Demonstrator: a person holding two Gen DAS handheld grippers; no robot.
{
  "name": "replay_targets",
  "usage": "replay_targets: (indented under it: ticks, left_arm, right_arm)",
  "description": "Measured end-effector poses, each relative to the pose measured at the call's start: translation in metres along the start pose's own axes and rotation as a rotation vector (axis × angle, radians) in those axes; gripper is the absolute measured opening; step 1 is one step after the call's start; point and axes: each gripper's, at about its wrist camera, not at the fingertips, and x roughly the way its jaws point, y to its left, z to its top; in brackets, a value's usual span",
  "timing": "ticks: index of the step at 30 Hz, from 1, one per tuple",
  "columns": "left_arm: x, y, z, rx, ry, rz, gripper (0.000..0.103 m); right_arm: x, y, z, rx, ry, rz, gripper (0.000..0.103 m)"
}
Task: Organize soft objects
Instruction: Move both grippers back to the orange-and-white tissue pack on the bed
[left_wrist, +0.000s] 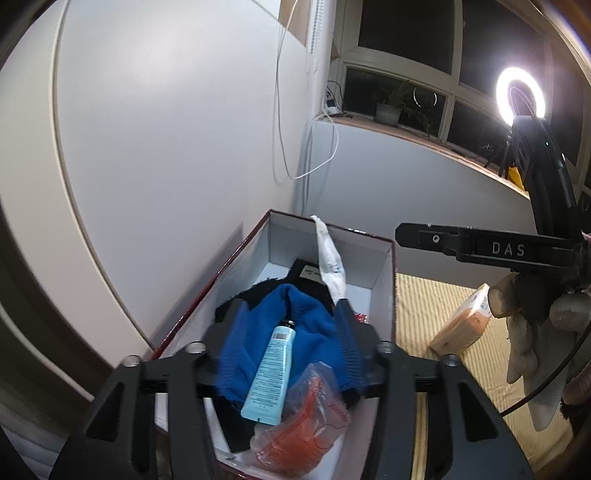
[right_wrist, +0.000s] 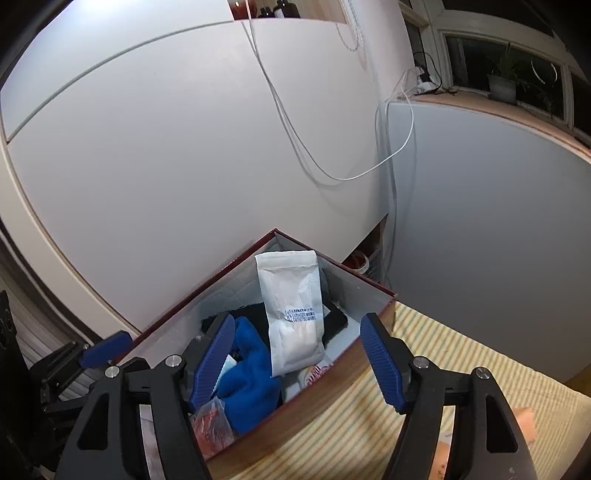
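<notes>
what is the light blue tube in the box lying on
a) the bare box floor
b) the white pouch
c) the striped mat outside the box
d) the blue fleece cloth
d: the light blue tube lies on top of the blue fleece cloth inside the box.

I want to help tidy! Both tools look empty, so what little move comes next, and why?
Probably swing the open right tool toward the orange pack: it lies outside the box on the striped cloth, while the blue fleece and white pouch are already inside.
</notes>
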Motion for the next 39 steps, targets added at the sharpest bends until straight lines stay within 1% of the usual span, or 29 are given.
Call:
replay_targets:
  ticks: [4,8,13,20,25,26,27,28,29,34,39]
  left_arm:
    - [-0.007,-0.008,-0.001,0.011,-0.012,-0.008,0.051]
    - [-0.012,-0.018,-0.003,0.02,-0.022,-0.021,0.06]
    - [-0.016,-0.034,-0.008,0.022,-0.018,-0.062,0.064]
    - [-0.023,-0.061,-0.026,0.017,-0.008,-0.14,0.064]
    - [-0.027,-0.075,-0.038,0.014,0.001,-0.182,0.064]
    - [-0.028,-0.076,-0.041,0.013,0.003,-0.187,0.064]
    - [-0.028,-0.077,-0.042,0.011,0.006,-0.19,0.064]
    - [-0.028,-0.077,-0.043,0.007,0.01,-0.192,0.064]
    - [-0.028,-0.078,-0.044,0.003,0.013,-0.193,0.064]
    - [-0.03,-0.073,-0.046,-0.02,0.016,-0.189,0.064]
    - [-0.033,-0.07,-0.048,-0.038,0.025,-0.187,0.064]
  right_arm:
    - [-0.015,-0.002,-0.005,-0.008,-0.015,-0.009,0.072]
    - [-0.029,-0.008,-0.013,-0.006,-0.021,-0.015,0.074]
    - [-0.049,-0.023,-0.024,0.012,-0.027,-0.025,0.075]
    - [-0.082,-0.064,-0.042,0.063,-0.049,-0.063,0.075]
    - [-0.086,-0.096,-0.051,0.102,-0.032,-0.09,0.074]
    - [-0.083,-0.1,-0.051,0.102,-0.027,-0.093,0.067]
    - [-0.08,-0.102,-0.051,0.097,-0.016,-0.098,0.051]
    - [-0.074,-0.104,-0.051,0.091,0.006,-0.101,0.042]
    - [-0.068,-0.105,-0.05,0.089,0.024,-0.101,0.03]
    - [-0.043,-0.099,-0.05,0.052,0.073,-0.105,0.029]
    - [-0.021,-0.087,-0.052,0.018,0.12,-0.089,0.029]
